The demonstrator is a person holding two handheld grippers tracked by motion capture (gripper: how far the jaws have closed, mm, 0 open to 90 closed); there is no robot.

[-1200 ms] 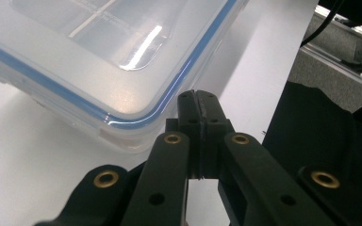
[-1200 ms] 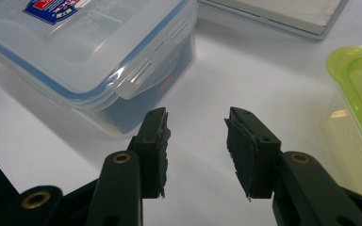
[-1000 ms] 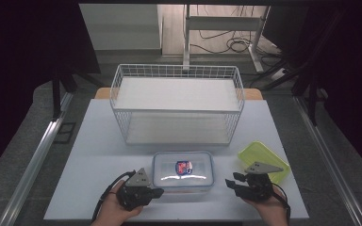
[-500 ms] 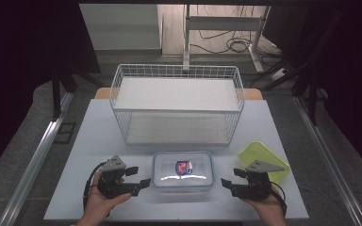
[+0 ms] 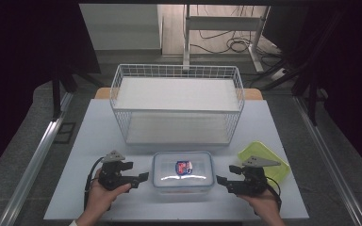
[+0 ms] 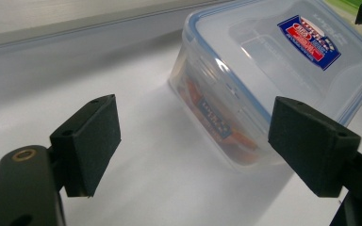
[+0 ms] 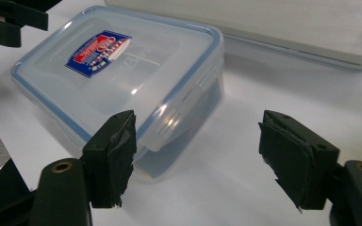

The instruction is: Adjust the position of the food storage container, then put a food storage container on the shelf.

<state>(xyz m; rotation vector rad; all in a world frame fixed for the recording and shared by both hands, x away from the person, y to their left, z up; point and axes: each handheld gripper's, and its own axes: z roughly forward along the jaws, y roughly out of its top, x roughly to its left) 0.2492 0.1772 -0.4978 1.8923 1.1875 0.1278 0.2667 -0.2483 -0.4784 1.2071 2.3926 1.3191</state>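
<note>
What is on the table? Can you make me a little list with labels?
box: clear lidded container with a red and blue sticker, at the front middle of the table
left hand-held gripper: jaws open, just been opening, nothing between them, beside the box's left end
right hand-held gripper: jaws open, just been opening, nothing between them, beside the box's right end
basket: white wire basket behind the box
lid: yellow-green lid at the right

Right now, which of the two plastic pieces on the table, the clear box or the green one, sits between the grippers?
The clear lidded container with the red-and-blue label; the yellow-green lid lies off to its right, behind the right gripper.
</note>
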